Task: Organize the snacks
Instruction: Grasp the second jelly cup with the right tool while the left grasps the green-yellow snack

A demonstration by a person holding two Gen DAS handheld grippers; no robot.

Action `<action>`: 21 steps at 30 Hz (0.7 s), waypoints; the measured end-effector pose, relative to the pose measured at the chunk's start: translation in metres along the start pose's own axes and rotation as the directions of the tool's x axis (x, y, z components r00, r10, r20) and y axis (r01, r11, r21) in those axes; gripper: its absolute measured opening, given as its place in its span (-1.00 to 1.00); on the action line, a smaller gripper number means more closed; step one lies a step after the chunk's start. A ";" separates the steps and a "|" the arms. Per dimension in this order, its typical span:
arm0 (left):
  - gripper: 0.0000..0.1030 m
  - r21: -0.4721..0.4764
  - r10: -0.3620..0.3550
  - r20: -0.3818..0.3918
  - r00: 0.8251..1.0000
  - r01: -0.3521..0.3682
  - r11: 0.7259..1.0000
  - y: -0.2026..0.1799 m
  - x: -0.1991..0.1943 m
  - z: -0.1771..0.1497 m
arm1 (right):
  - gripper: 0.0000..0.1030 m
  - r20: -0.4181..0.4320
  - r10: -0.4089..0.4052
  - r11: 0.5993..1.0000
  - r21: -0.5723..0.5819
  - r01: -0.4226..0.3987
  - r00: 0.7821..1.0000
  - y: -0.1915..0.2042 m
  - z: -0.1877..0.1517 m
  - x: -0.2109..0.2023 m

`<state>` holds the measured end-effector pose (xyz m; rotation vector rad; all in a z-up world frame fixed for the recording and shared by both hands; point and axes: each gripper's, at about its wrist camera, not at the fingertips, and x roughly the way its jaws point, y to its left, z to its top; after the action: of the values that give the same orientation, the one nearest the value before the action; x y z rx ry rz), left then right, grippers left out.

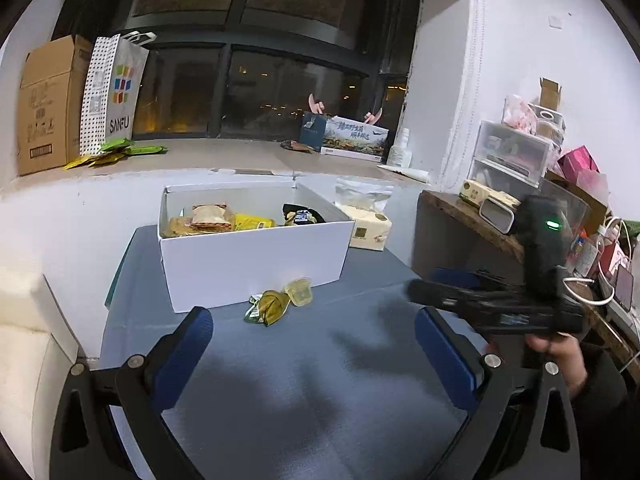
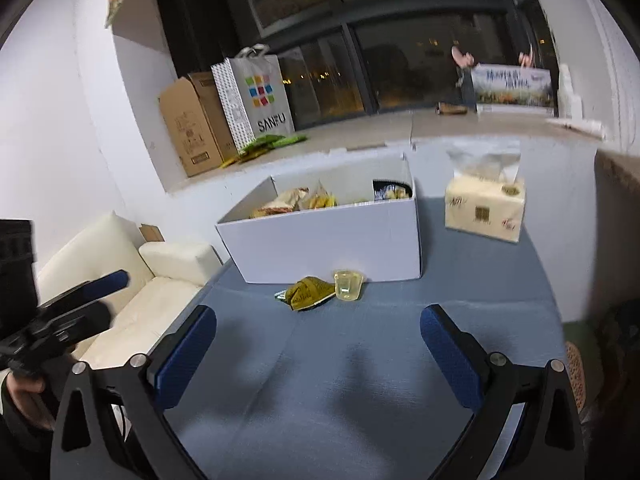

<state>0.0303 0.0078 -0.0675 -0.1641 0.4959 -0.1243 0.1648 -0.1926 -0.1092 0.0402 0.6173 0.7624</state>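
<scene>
Two snacks remained on the table (image 2: pixel 360 400), low in the middle of both views: a green-gold packet (image 2: pixel 308 298) and a small clear jelly cup (image 2: pixel 349 286), touching or nearly so, just in front of the white box (image 2: pixel 328 248). The box was open-topped and already held several packets.

The left gripper (image 1: pixel 314 344) had its fingers spread wide with nothing between them. The right gripper (image 2: pixel 318 344) was likewise wide and empty.

To my eye the risk lay in how close the two snacks sat. Fingers closing on the packet could nudge the cup, and a light cup like that would likely tip or skid against the box wall. The crinkled packet might also slip if pinched by a loose corner. Both grippers reaching at once could foul each other, since the right one showed at the right edge of the left view, close by.

Open cloth lay between the fingers and the snacks. The tissue pack (image 2: pixel 484 210) stood well apart at the upper right, and the table's left edge dropped toward a cream sofa (image 2: pixel 132 280).
</scene>
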 end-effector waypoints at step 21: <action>1.00 -0.046 0.022 -0.027 0.999 -0.024 0.999 0.020 0.001 -0.013 | 1.00 -0.205 -0.087 0.987 0.113 0.112 0.975 -0.019 0.028 0.187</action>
<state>0.0268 0.0255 -0.0832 -0.2019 0.5274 -0.0926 0.2959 -0.0781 -0.1859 0.0466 0.8511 0.6342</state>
